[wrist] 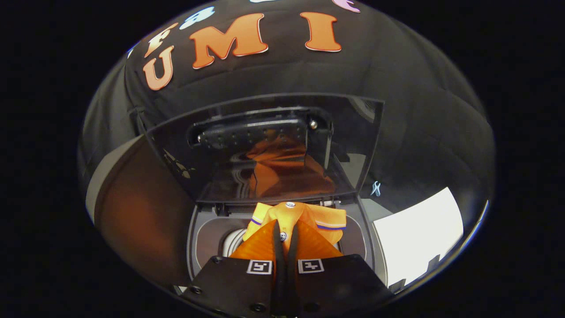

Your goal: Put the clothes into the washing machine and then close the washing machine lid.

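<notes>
- To the left of my fingers, the grey plastic top deck of the washing machine [201, 229] framed a round opening, and a pale ribbed piece of the drum [234, 240] showed inside it.
- Between those parts and my gripper, the orange polo shirt with a purple-striped collar and white buttons [304, 216] hung over the opening, its collar spread just ahead of my fingertips.
- My gripper [285, 234] was nearly closed, with both fingers [277, 247] pinching a fold of the shirt's front placket between them, so the cloth bunched on either side.
- Beyond the shirt, the dark, glossy, see-through lid of the washing machine [265, 150] stood raised at the back of the opening, tilted away from me, and the shirt's orange reflection showed in its panel.
- A black perforated handle bar [251, 132] ran across the upper part of that lid.
- To the right of the machine, a white flat surface [419, 229] lay near the deck's edge.
</notes>
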